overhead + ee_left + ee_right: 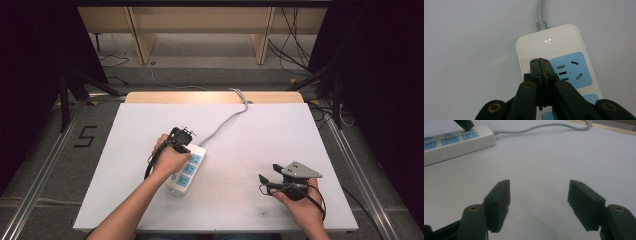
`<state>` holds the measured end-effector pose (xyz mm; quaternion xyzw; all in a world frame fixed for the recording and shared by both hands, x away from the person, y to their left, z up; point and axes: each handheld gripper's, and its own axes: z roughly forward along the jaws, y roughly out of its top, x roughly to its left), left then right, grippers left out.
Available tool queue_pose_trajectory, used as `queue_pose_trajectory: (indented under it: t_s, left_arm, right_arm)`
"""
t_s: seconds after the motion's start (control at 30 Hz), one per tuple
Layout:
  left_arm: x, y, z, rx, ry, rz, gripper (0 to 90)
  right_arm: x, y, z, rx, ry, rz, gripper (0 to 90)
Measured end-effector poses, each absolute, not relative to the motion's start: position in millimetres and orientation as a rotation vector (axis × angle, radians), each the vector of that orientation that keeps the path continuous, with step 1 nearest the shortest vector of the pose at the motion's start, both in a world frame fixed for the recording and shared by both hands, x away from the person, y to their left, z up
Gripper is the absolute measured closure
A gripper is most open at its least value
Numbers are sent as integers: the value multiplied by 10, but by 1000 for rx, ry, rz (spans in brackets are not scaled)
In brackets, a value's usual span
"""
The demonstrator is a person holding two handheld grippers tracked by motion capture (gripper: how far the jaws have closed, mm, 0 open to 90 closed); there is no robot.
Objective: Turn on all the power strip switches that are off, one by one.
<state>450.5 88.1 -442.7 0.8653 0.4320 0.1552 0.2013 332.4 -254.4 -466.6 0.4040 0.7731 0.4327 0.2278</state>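
Pressing closed jaws onto the power strip, left gripper; right gripper sits well right of it, jaws wide open.

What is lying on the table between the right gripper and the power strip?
Nothing: in the high view, only bare white table separates the right gripper from the power strip. The right gripper view shows that same bare stretch.

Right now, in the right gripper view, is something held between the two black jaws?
No, the right gripper has its jaws wide apart, with bare white table between them.
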Motion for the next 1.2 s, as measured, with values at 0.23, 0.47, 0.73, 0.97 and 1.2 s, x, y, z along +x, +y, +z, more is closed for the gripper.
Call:
queue_pose_trajectory:
  t_s: [0.23,0.47,0.73,0.97,1.2]
  left_arm:
    - [4511,909,-4426,2406,1202,417,899]
    - [4508,917,-4427,2408,1186,418,898]
    - [4505,970,-4421,2381,1186,380,898]
    - [4441,982,-4410,2340,1181,381,897]
    - [4366,1022,-4327,2335,1157,407,897]
  right_arm:
    - [3329,-2543,-4676,1112,2137,1184,356]
    - [3329,-2550,-4673,1116,2132,1186,356]
    - [3330,-2553,-4672,1120,2128,1189,356]
    - [3333,-2549,-4678,1121,2132,1188,356]
    - [3331,-2551,-4677,1123,2129,1189,356]
